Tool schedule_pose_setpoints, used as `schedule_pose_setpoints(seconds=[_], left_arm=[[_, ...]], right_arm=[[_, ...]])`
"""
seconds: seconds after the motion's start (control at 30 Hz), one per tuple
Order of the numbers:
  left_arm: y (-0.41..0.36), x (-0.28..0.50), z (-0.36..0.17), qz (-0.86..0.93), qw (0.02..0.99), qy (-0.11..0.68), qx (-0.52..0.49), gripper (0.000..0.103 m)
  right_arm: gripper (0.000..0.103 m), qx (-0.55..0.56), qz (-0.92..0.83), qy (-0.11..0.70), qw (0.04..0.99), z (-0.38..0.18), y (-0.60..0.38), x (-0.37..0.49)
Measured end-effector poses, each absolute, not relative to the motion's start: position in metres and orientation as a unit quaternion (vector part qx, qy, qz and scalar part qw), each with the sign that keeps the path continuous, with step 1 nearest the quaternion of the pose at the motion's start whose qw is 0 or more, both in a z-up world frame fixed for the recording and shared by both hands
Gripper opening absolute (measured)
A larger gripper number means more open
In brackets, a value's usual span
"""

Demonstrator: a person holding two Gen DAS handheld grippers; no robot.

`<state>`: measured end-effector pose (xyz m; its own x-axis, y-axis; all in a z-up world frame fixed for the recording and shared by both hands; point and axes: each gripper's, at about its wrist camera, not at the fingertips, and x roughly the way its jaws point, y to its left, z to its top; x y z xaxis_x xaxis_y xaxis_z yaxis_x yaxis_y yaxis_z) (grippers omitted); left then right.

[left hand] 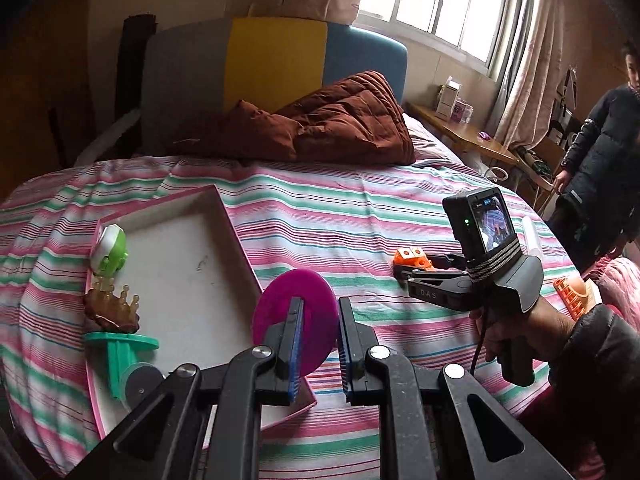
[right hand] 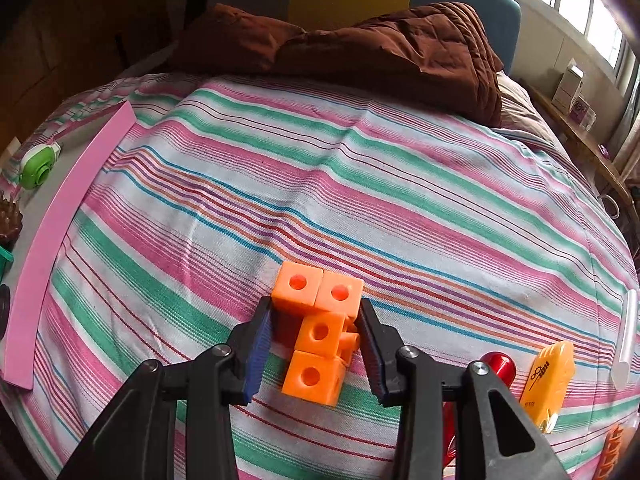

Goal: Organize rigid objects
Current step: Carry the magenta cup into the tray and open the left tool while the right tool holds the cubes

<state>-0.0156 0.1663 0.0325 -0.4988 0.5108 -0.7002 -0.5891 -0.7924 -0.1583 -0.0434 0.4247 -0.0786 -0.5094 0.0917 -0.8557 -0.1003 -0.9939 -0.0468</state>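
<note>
Left gripper (left hand: 319, 328): clamped on magenta disc (left hand: 280, 300), held edge-on above near corner of pink tray (left hand: 236, 232).
Right gripper (right hand: 316, 344): closed around orange cube cluster (right hand: 320, 332) on striped bedsheet (right hand: 360, 184); pads touching both sides.
Tray contents: green-white toy (left hand: 110, 246), brown crown piece (left hand: 112, 308), teal piece (left hand: 120, 348).
Readable writing: "DAS" on the right gripper's arm; print on yellow tag (right hand: 550, 380) illegible.

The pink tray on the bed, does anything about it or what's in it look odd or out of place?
The pink tray sits askew to the sheet's stripes, one corner jutting over the bed edge. Its three toys, a green-and-white one, a brown crown-shaped one and a teal one, crowd one side. No damage shows.
</note>
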Motion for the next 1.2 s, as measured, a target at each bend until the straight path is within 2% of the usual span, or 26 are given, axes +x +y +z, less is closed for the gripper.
schedule_pose_setpoints(seconds=[0.4, 0.67, 0.87, 1.2], left_arm=[[0.143, -0.042, 0.022, 0.849, 0.313, 0.02, -0.426, 0.016], [0.102, -0.107, 0.031, 0.844, 0.299, -0.018, -0.444, 0.016], [0.078, -0.151, 0.015, 0.832, 0.287, -0.054, -0.473, 0.016], [0.092, -0.189, -0.015, 0.829, 0.255, -0.019, -0.497, 0.016]], right_arm=[[0.04, -0.488, 0.87, -0.014, 0.062, -0.08, 0.417, -0.051], [0.04, -0.489, 0.87, -0.017, 0.061, -0.079, 0.417, -0.051], [0.04, -0.489, 0.87, -0.02, 0.059, -0.079, 0.416, -0.051], [0.04, -0.49, 0.869, -0.022, 0.06, -0.079, 0.415, -0.052]])
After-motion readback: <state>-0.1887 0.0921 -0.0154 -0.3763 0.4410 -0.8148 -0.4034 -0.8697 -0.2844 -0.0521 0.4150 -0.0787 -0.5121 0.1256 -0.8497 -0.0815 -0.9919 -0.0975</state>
